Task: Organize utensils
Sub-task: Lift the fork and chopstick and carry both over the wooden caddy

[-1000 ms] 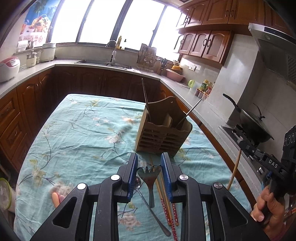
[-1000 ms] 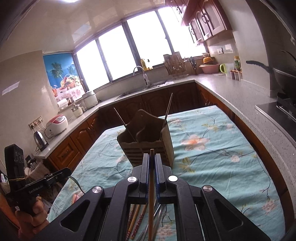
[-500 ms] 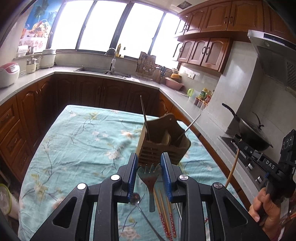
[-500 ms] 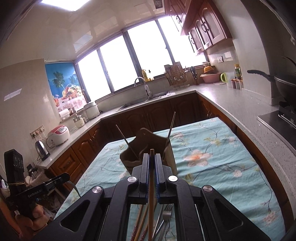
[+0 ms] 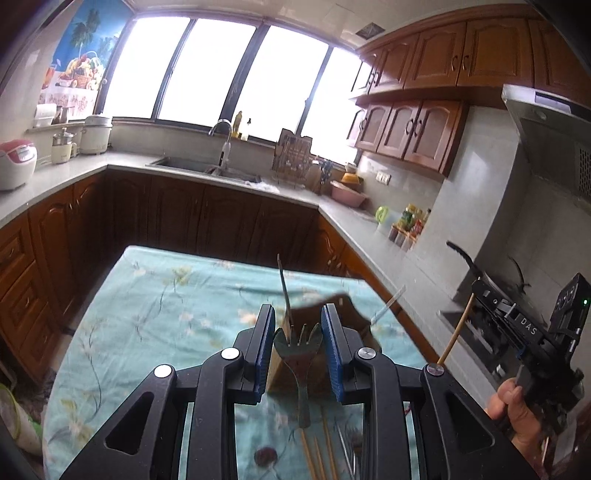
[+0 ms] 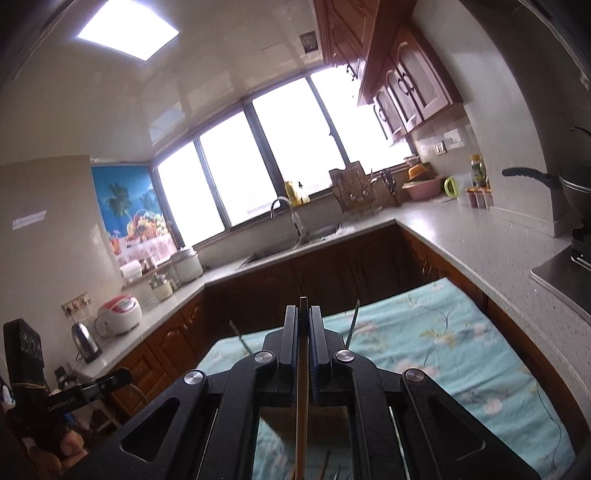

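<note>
Fork (image 5: 297,354) sits gripped by its head between the blue pads of the left tool (image 5: 298,345), handle hanging down, clear of the bench (image 5: 155,314). Below it, loose chopsticks (image 5: 314,454) and a dark spoon bowl (image 5: 264,456) lie on the floral cloth. Directly beyond the fork stands the wooden utensil holder (image 5: 347,310), blurred, with a metal handle (image 5: 284,286) rising from it and a second rod (image 5: 388,304) leaning out to the right.

Right tool (image 6: 303,332) is closed tight on a single wooden chopstick (image 6: 302,406), which runs up between the jaws and shows just past their tips. At the right edge of the left view that same tool appears in a hand (image 5: 517,410), the chopstick slanting down from it.

Compared with a second ago, both tools have risen: the table fills less of each view, the holder has dropped low behind the jaws, and the remaining utensils lie further beneath.

Only the left view shows the fork and the loose pieces. Only the right view shows the ceiling light (image 6: 127,31) and the kettle (image 6: 85,341) on the far counter. Sink and windows lie beyond in both.
</note>
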Demonstrator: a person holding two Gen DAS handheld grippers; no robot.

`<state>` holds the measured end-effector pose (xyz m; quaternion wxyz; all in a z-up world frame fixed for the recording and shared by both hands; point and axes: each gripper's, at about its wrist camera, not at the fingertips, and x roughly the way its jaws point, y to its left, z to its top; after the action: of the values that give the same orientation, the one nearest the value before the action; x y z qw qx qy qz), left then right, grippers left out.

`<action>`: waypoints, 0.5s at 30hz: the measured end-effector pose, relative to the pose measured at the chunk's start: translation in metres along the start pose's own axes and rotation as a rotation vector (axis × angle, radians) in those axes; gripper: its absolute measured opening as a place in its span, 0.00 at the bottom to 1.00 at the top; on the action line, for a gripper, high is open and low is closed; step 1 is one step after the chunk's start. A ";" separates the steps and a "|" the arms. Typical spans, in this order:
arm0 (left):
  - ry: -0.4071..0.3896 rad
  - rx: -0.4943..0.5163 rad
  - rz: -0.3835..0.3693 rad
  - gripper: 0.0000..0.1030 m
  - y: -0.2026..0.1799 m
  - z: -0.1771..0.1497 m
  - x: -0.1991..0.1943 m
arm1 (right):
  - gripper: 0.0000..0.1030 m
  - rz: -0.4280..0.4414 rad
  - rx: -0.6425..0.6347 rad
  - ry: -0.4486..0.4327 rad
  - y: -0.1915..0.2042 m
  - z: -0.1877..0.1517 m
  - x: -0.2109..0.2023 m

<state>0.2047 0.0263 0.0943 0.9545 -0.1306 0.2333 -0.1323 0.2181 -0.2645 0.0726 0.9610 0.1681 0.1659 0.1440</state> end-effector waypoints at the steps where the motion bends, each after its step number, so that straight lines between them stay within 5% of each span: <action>1: -0.015 -0.001 0.002 0.24 0.000 0.006 0.004 | 0.05 0.003 0.011 -0.018 -0.002 0.005 0.005; 15: -0.078 -0.054 0.024 0.24 0.003 0.024 0.090 | 0.05 -0.025 0.041 -0.204 -0.020 0.043 0.061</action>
<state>0.2939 0.0049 0.0771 0.9605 -0.1586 0.2011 -0.1091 0.2936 -0.2742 0.0869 0.9710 0.1994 0.0723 0.1106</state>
